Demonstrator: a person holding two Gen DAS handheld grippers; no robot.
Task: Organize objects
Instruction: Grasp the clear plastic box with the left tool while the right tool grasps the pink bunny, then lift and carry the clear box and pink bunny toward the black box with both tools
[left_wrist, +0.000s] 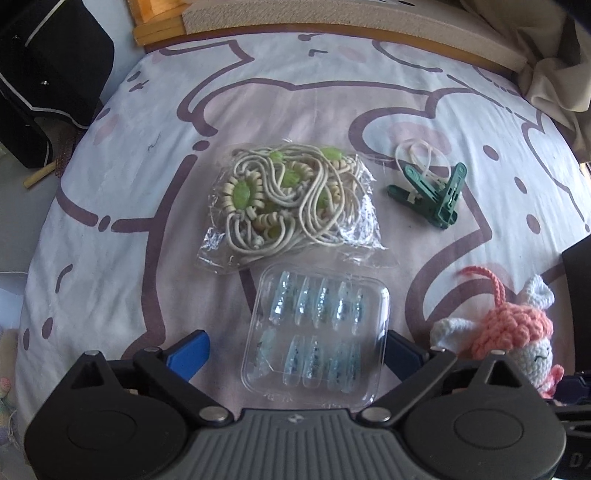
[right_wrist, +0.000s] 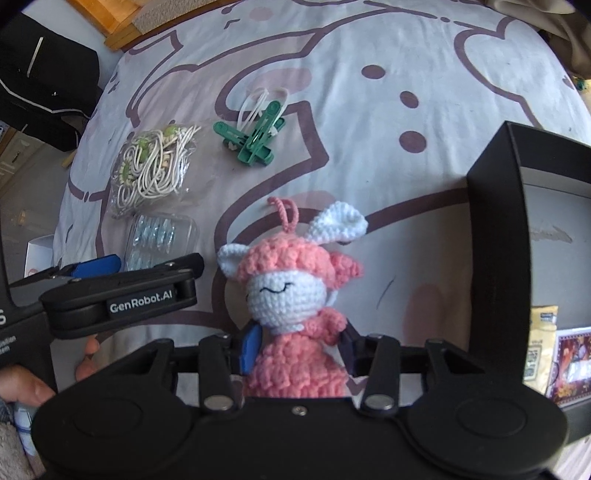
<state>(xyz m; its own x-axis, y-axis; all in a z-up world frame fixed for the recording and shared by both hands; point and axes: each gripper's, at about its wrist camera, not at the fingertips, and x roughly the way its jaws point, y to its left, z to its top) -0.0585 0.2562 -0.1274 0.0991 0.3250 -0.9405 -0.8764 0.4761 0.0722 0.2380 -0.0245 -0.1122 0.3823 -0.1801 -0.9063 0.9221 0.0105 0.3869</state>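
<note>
My left gripper (left_wrist: 295, 349) is open, its blue pads on either side of a clear plastic case of blue press-on nails (left_wrist: 317, 328) lying on the bed; the right pad is near or at the case edge, the left pad apart. Beyond it lies a clear bag of cream cords with green beads (left_wrist: 288, 199) and green clothes pegs (left_wrist: 432, 195). My right gripper (right_wrist: 297, 349) is shut on the body of a pink and white crochet doll (right_wrist: 291, 288). The doll also shows in the left wrist view (left_wrist: 513, 332).
A black open box (right_wrist: 517, 229) stands at the right, with packets inside (right_wrist: 554, 354). The bed sheet (right_wrist: 369, 44) has a purple cartoon print. The left gripper body (right_wrist: 122, 291) sits left of the doll. Black furniture (left_wrist: 48, 74) stands off the bed's far left.
</note>
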